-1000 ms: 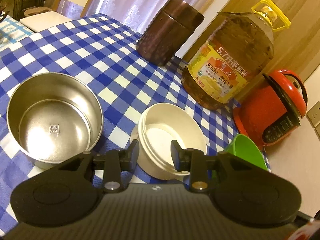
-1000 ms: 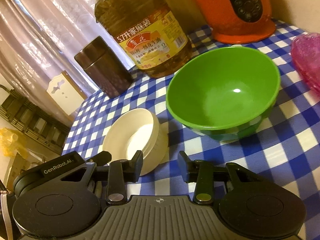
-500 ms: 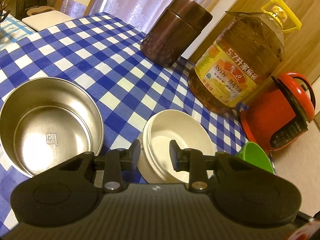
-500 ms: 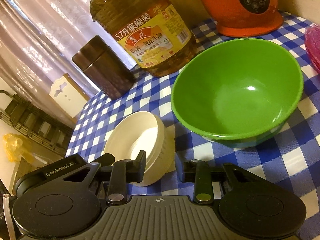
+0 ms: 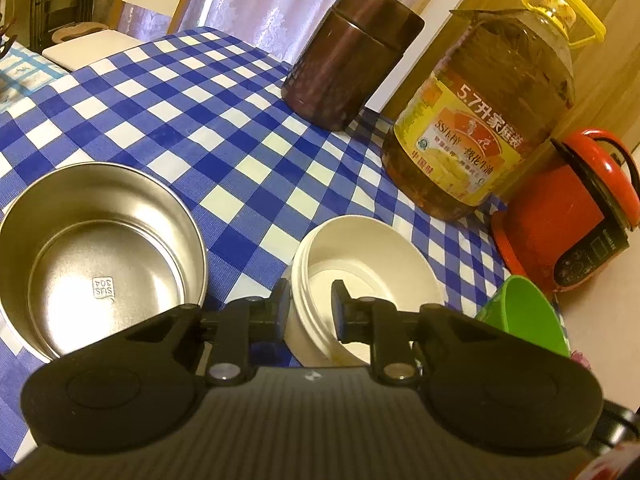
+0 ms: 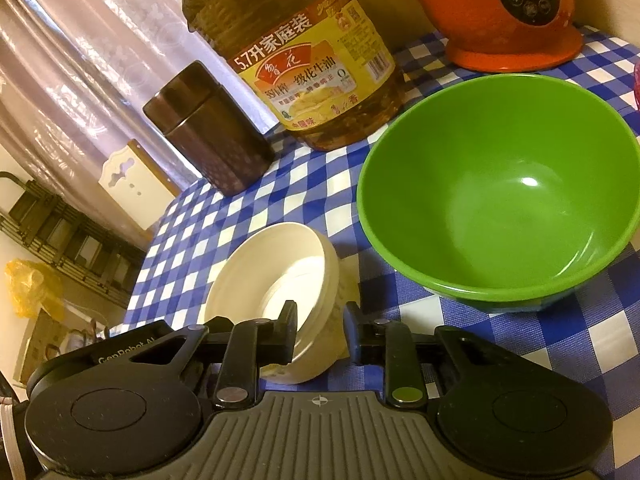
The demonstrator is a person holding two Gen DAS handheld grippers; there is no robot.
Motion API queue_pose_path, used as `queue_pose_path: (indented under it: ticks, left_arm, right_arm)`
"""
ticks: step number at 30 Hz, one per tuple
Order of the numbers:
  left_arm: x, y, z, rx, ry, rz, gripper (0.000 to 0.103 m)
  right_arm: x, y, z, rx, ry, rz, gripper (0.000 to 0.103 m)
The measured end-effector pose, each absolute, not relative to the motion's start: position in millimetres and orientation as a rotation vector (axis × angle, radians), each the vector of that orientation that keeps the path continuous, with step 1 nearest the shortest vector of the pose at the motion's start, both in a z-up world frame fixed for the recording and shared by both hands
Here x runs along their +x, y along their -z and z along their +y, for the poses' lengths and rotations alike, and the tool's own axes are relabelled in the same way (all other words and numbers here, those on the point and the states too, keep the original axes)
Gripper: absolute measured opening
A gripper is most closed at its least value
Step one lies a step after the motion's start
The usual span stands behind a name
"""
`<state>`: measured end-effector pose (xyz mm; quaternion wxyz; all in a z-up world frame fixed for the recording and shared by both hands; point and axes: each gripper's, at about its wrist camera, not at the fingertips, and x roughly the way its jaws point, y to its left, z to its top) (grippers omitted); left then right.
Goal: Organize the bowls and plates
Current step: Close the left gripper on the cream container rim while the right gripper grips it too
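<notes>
A cream bowl [image 5: 372, 264] sits on the blue checked tablecloth [image 5: 200, 120]. My left gripper [image 5: 310, 308] straddles its near left rim, one finger outside and one inside, with a gap still showing. My right gripper [image 6: 320, 334] straddles the same cream bowl's [image 6: 276, 276] right rim, open, and the bowl looks tilted there. A steel bowl [image 5: 96, 256] stands left of the cream bowl. A green bowl [image 6: 496, 200] stands right of it and shows partly in the left wrist view [image 5: 524, 312].
A large oil bottle [image 5: 480, 120], a dark brown canister [image 5: 348, 60] and an orange-red cooker [image 5: 572, 216] stand along the back by the wall. A pink object [image 6: 636, 80] peeks in at the right edge. Chairs stand beyond the table's far left.
Both grippers have moved in on the cream bowl and now straddle its rim from opposite sides. The left fingers have narrowed slightly. The bowl looks more tilted in the right view.
</notes>
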<state>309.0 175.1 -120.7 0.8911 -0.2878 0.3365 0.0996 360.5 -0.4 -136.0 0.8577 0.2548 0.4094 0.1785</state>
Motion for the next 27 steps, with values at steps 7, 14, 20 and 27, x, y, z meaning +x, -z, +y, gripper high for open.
queue_pose_path:
  ticks: [7, 14, 20, 27]
  left_arm:
    - [307.3, 119.5, 173.4, -0.588, -0.207, 0.718, 0.014]
    - [296.0, 115.8, 166.5, -0.579, -0.196, 0.73, 0.014]
    - [278.3, 109.6, 161.6, -0.578, -0.19, 0.734, 0.013]
    - [258.0, 97.1, 155.4, -0.574, -0.174, 0.733, 0.013]
  right_arm:
    - [359.6, 135.7, -1.4, 0.544, -0.378, 0.863, 0.018]
    - [353.9, 132.3, -9.0, 0.556, -0.371, 0.875, 0.016]
    - [343.2, 126.3, -15.9, 0.558, -0.38, 0.876, 0.014]
    - [322.9, 114.1, -23.2, 0.559, -0.386, 0.873, 0.014]
